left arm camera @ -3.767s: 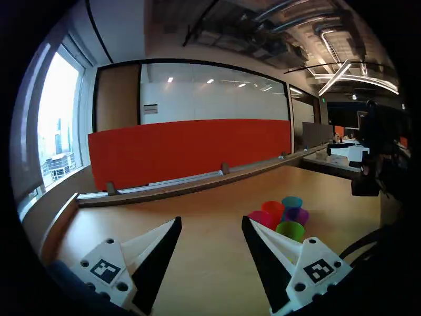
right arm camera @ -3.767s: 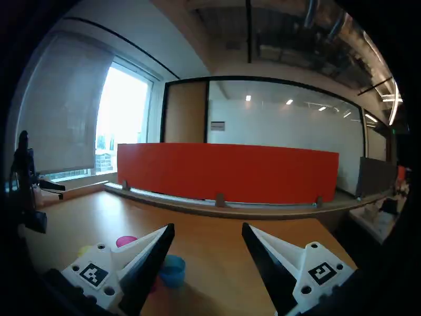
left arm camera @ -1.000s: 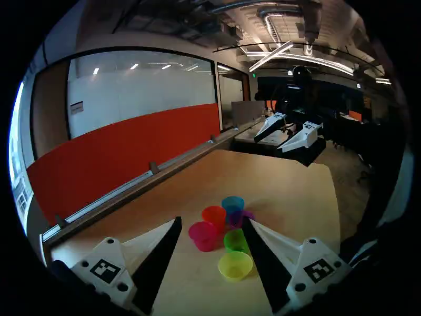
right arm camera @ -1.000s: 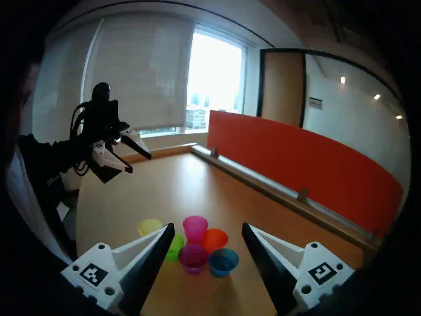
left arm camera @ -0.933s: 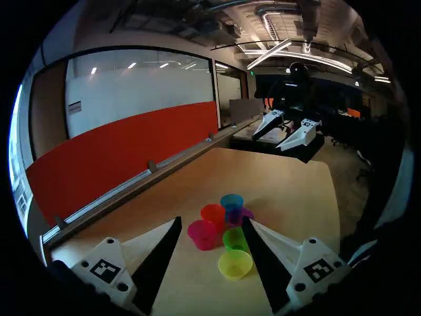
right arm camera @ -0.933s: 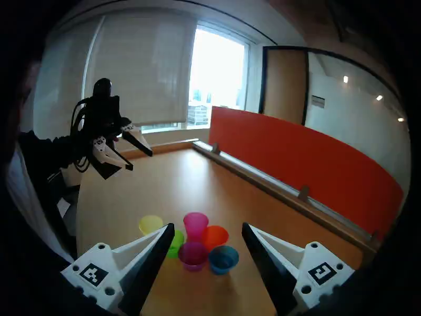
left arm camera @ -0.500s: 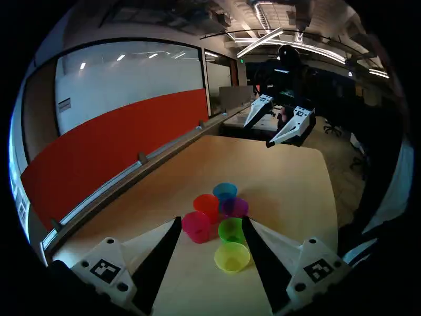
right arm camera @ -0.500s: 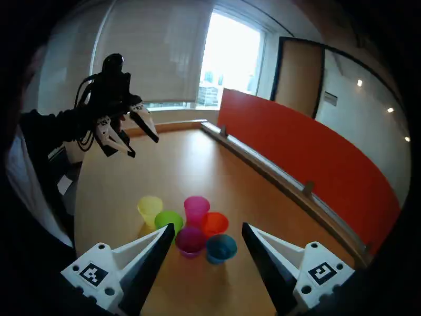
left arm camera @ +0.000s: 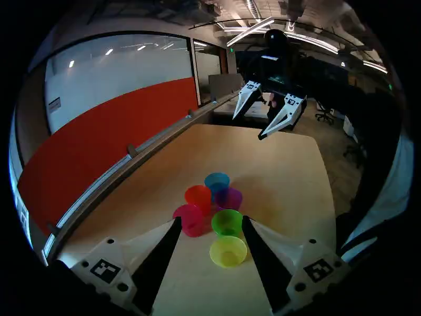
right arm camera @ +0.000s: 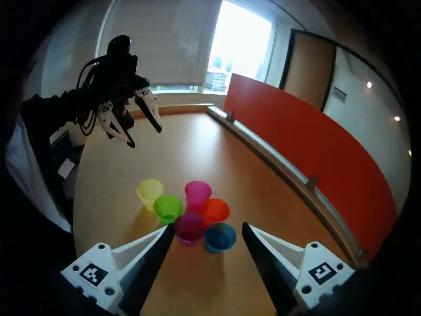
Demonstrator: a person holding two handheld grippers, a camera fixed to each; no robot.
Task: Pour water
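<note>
Cups (left arm camera: 227, 222) clustered tight together, open tabletop (left arm camera: 279, 174) all round them, orange divider (left arm camera: 105, 137) walling one long edge

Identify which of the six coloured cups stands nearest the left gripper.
The yellow cup: it stands at the end of the cluster facing the left gripper, framed between its open fingers, with the green cup next behind it.

Nothing readable here tbh. Just black-and-white marker squares (left arm camera: 105, 270) on the left gripper (left arm camera: 211, 219), plus a wall sign (left arm camera: 54, 104) too blurry.
</note>
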